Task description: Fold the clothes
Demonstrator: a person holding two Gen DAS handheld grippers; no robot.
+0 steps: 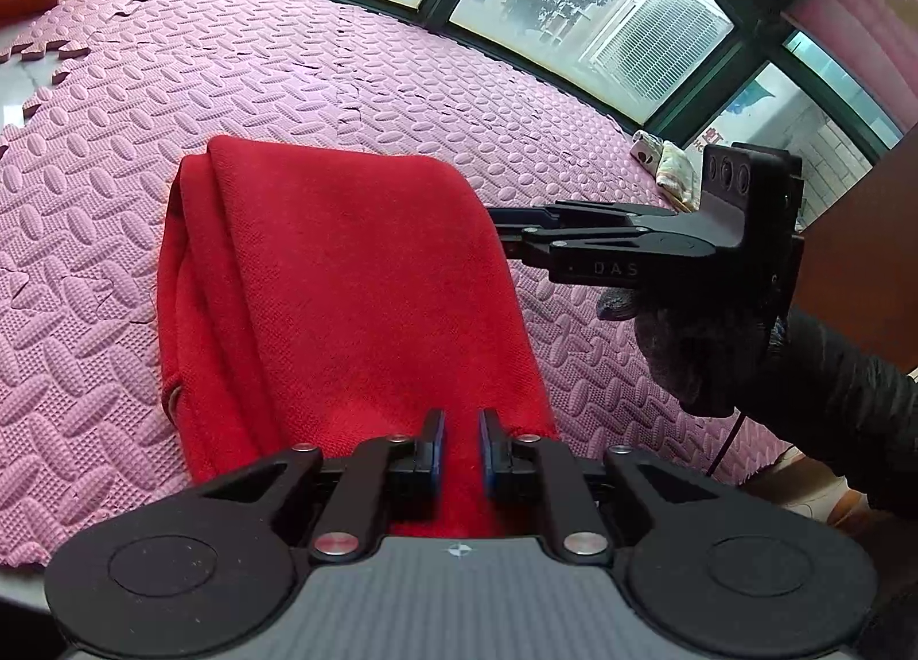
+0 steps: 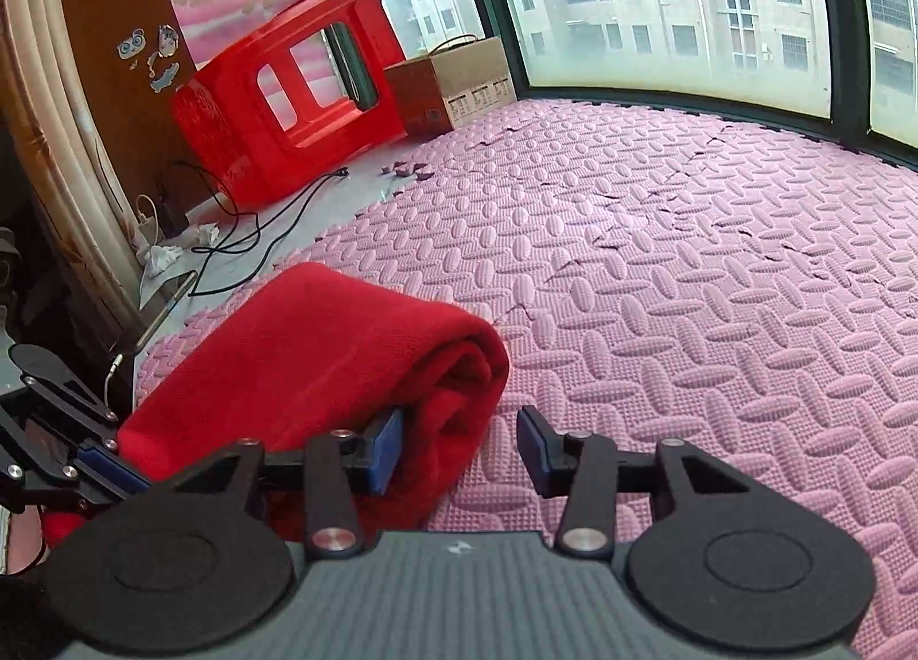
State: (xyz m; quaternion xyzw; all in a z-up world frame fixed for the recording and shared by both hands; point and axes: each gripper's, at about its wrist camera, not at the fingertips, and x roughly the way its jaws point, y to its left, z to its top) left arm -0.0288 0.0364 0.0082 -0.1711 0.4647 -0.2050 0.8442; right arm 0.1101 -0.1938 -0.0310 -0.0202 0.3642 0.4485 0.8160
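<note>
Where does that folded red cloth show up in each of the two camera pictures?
Left wrist view: the red cloth fills the centre, running down between the left tongs.
Right wrist view: it lies lower left, one end beside the right tongs.
Shared landmark: the pink foam mat under it.

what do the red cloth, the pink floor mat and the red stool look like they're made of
Red cloth: a soft knit or fleece-like fabric, matte, with a fine woven grain and thick rounded folds.
Pink mat: apparently foam tiles, matte, with embossed oval ridges and jigsaw seams.
Red stool: likely moulded plastic, glossy and slightly translucent where window light hits it.
</note>
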